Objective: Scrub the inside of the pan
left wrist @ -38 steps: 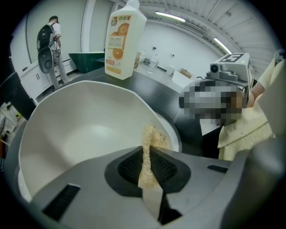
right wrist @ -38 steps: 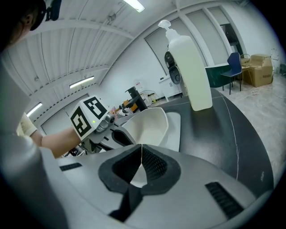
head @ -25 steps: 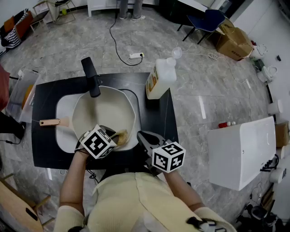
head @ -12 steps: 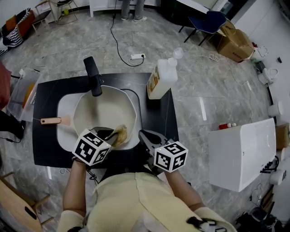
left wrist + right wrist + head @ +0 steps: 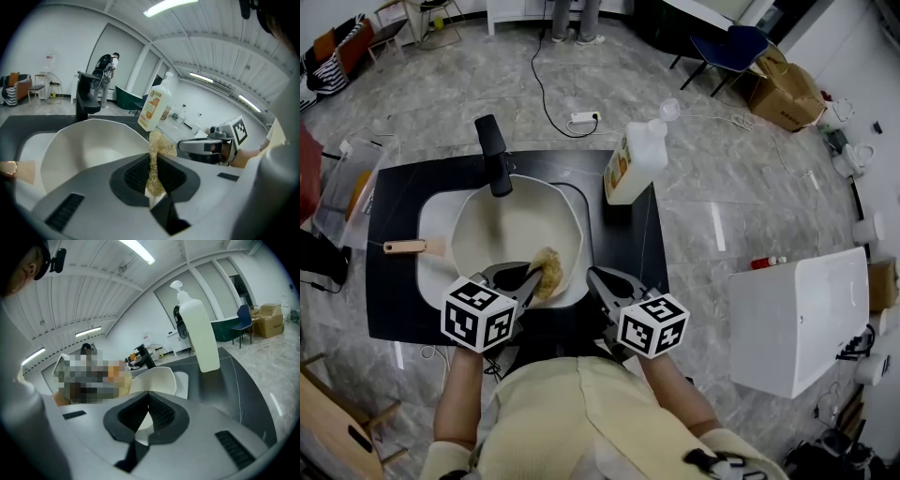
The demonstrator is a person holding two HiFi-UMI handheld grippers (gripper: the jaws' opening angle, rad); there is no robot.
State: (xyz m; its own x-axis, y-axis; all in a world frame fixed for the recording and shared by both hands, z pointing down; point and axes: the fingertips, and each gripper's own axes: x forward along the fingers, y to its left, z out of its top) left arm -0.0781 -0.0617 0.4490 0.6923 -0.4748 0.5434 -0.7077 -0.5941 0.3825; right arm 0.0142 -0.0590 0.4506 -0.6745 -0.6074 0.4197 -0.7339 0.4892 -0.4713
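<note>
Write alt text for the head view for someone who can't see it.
From above: the left gripper holds a tan scrubbing pad at the near rim of a white pan on a black table. The right gripper, shut and empty, hangs beside it.

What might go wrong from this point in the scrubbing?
1. The left gripper pinches the scrubber by a thin part, at the near rim of the pan; hard rubbing may pull it free.
2. The right gripper is shut beside the rim, apparently on nothing, so the unheld pan could slide.
3. The bottle stands close by the pan, near the table's edge, and might get knocked.
</note>
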